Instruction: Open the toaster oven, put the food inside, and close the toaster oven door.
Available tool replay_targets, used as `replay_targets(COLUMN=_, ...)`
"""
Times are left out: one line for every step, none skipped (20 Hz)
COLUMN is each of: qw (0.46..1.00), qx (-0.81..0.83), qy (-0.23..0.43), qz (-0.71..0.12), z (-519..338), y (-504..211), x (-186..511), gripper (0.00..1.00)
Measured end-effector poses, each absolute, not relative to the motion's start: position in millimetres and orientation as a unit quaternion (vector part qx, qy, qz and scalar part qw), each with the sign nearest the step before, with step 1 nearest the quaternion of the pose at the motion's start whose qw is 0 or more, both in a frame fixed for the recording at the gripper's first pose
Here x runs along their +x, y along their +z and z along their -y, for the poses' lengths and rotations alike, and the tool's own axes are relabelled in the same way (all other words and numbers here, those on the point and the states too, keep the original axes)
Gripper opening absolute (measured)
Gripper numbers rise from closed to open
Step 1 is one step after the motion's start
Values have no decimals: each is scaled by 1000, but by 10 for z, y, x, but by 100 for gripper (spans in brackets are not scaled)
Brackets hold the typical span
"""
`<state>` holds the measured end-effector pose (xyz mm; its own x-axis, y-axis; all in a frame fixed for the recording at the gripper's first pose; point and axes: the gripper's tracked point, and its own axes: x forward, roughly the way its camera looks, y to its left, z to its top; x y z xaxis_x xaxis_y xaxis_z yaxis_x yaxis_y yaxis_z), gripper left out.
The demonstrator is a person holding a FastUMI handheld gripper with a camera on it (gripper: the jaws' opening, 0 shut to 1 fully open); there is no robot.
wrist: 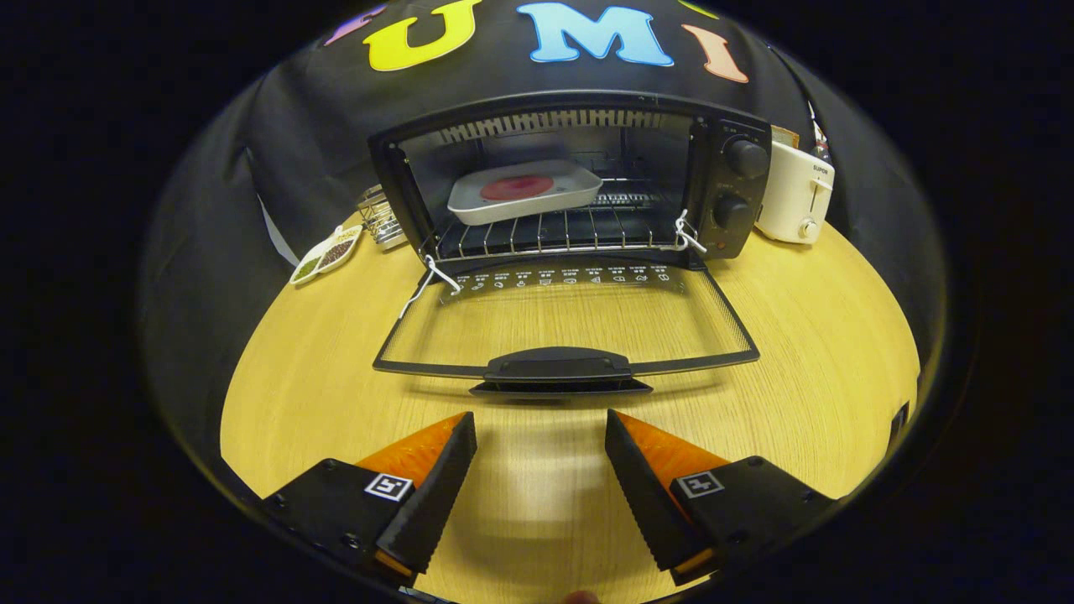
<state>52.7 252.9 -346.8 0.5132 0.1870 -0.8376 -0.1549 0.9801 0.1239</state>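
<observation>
Now gripper jaws apart, empty, w/ oven door down.

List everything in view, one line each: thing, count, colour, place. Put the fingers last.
Oven: one, black, at the back of the table, door open.
Door: one, clear glass in a black frame, folded down flat just ahead of the fingers, its handle nearest them.
Tray: one, white, on the oven's wire rack.
Food: one, red, round, on the tray.
Toaster: one, white, beside the oven's knob side.
Dish: one, white, with dark and greenish fillings, on the oven's other side.
Wire holder: one, metal, between dish and oven.
Table: one, light wood, under everything.
Gripper: one, fingers open, nothing between them, above bare table.
</observation>
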Motion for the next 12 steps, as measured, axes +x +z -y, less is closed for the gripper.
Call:
replay_targets(qw=868, qx=17, qy=94, qz=-488, z=-2530, y=-3497, x=545, gripper=98)
replay_targets(qw=866, qx=17, qy=90, qz=-492, z=-2526, y=-3531, x=557, gripper=98)
replay_targets(qw=863, qx=18, qy=86, qz=-497, z=-2523, y=-3562, x=570, gripper=98)
replay_targets(qw=867, qx=18, qy=83, qz=-491, z=-2531, y=-3569, x=629, gripper=98)
replay_targets(qw=865, qx=16, qy=79, qz=-496, z=-2528, y=-3591, x=638, gripper=97)
replay_targets(qw=866, qx=13, qy=74, qz=-494, z=-2534, y=-3580, x=650, gripper=97)
replay_targets(qw=866, qx=6, qy=74, qz=-494, z=-2539, y=-3597, x=637, gripper=97)
replay_targets(qw=869, qx=-1, qy=72, qz=-489, z=-2542, y=-3598, x=645, gripper=98)
replay_targets(qw=869, qx=-5, qy=70, qz=-489, z=-2543, y=-3602, x=638, gripper=98)
replay_targets(qw=871, qx=-5, qy=69, qz=-487, z=-2552, y=-3608, x=644, gripper=98)
replay_targets(qw=872, qx=-11, qy=70, qz=-485, z=-2551, y=-3607, x=643, gripper=98)
replay_targets(qw=873, qx=-19, qy=72, qz=-482, z=-2542, y=-3612, x=644, gripper=98)
